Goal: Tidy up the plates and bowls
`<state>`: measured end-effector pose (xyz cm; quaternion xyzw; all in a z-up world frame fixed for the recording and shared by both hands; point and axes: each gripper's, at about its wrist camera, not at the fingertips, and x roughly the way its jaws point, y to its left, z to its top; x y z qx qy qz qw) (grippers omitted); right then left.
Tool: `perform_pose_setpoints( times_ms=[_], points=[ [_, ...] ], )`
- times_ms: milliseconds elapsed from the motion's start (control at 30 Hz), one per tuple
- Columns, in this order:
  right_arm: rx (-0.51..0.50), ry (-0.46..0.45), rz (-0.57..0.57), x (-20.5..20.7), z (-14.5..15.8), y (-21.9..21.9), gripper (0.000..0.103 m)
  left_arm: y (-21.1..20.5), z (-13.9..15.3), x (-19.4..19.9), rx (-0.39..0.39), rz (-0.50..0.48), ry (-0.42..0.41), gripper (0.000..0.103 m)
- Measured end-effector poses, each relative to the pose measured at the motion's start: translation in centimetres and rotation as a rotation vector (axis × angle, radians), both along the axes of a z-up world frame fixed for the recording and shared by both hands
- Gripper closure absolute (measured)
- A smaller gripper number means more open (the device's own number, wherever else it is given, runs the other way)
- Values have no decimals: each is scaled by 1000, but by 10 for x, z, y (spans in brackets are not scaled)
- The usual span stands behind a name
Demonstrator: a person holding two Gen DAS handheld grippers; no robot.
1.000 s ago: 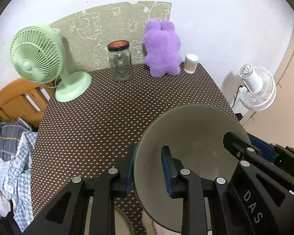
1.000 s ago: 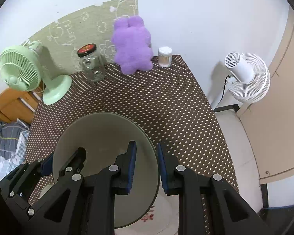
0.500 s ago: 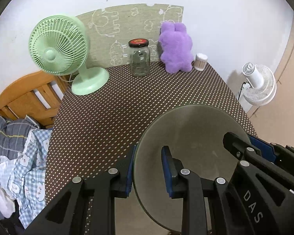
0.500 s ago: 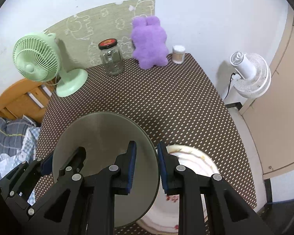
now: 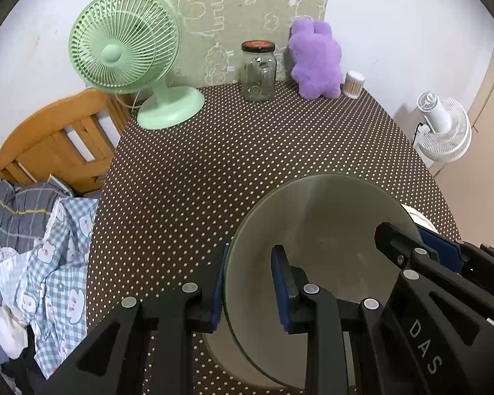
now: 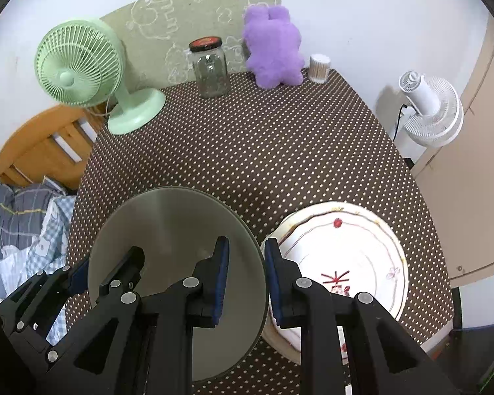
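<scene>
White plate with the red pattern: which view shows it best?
The right wrist view: the white plate lies almost fully in sight beside the grey plate. The left wrist view shows only a sliver of its rim behind the grey plate.

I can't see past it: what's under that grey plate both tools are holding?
Under the grey plate shows dotted tablecloth and, at its right edge, a white patterned plate. A pale rounded dish peeks below; the rest is covered.

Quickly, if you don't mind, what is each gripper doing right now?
Left gripper: shut on the left rim of the grey plate.
Right gripper: shut on the right rim of the same plate.
</scene>
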<state>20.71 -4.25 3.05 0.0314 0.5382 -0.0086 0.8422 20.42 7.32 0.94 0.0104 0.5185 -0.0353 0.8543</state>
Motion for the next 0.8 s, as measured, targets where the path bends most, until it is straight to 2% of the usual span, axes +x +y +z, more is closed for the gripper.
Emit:
perform_pose_setpoints(
  times_ms=[800],
  points=[
    [-22, 108, 56, -15, -42, 29, 77, 28, -41, -20, -9, 39, 90, 79]
  ],
)
